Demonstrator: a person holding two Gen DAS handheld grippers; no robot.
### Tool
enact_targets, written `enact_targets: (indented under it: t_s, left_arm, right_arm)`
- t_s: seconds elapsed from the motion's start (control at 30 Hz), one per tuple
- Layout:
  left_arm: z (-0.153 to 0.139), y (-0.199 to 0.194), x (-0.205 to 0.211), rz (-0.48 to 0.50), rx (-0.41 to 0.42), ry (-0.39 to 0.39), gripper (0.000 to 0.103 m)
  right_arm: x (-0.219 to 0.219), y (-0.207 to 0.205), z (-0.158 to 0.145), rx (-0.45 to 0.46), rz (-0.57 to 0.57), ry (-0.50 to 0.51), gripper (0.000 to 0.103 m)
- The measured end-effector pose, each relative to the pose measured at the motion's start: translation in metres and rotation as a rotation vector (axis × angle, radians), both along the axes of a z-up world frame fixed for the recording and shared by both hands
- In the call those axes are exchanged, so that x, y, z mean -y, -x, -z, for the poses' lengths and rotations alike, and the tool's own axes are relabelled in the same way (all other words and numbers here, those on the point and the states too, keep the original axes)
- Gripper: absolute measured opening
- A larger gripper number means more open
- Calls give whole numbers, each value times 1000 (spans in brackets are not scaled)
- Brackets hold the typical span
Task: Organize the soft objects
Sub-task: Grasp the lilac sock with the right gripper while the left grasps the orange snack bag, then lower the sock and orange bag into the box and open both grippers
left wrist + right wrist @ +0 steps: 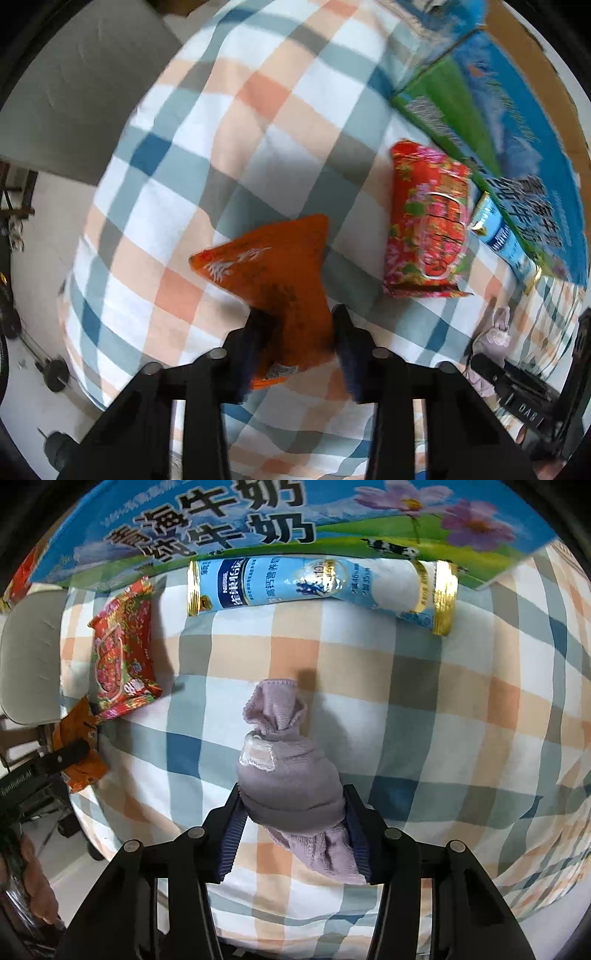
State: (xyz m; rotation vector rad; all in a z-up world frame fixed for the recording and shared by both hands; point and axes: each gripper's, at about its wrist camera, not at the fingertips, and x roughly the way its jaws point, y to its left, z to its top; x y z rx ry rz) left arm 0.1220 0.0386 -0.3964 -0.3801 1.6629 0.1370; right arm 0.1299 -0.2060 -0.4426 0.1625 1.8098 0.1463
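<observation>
Right gripper (291, 805): fingers closed partway on a lilac knitted bundle (284, 768), a sock or small garment knotted at its neck. The pads press into both flanks of the fat lower half, and loose ribbed fabric spills out behind the grip. Judged light, fully soft and compressible; knit gives good friction, slip unlikely. The bulge below the knot looks the best hold; the floppy top would only trail.

Left gripper (299, 325): fingers on either side of the lower end of an orange packet (273, 273), near its sealed edge. Whether they pinch it firmly I cannot tell; the frame is blurred. The packet reads as thin film, light, crinkly and somewhat slick; contents may shift, so a hold across the body would be safer than the seam.

Other soft items: a red floral pouch (424, 221) lies flat just beside the box wall; a pale blue sachet with gold ends (321, 587) lies against the same wall.

Surface: a bed under a checked sheet (443, 720) in teal, peach and white. It is padded and yielding, so nothing will slide far or break.

Room: a printed milk carton box (207, 520) stands at the bed's far edge, likely the container. Grey pillow (74, 88) at one corner, pale floor (37, 295) beyond.
</observation>
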Motion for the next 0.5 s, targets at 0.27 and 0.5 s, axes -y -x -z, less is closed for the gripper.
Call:
enact_targets:
  t_s: [0.27, 0.5]
  left_arm:
    - [-60, -4, 38, 122, 123, 5, 32]
    - [-145, -42, 74, 238, 285, 77, 32]
  right_arm:
    - [1, -8, -57, 67, 30, -101, 50]
    - [10, -34, -138, 194, 69, -184, 50]
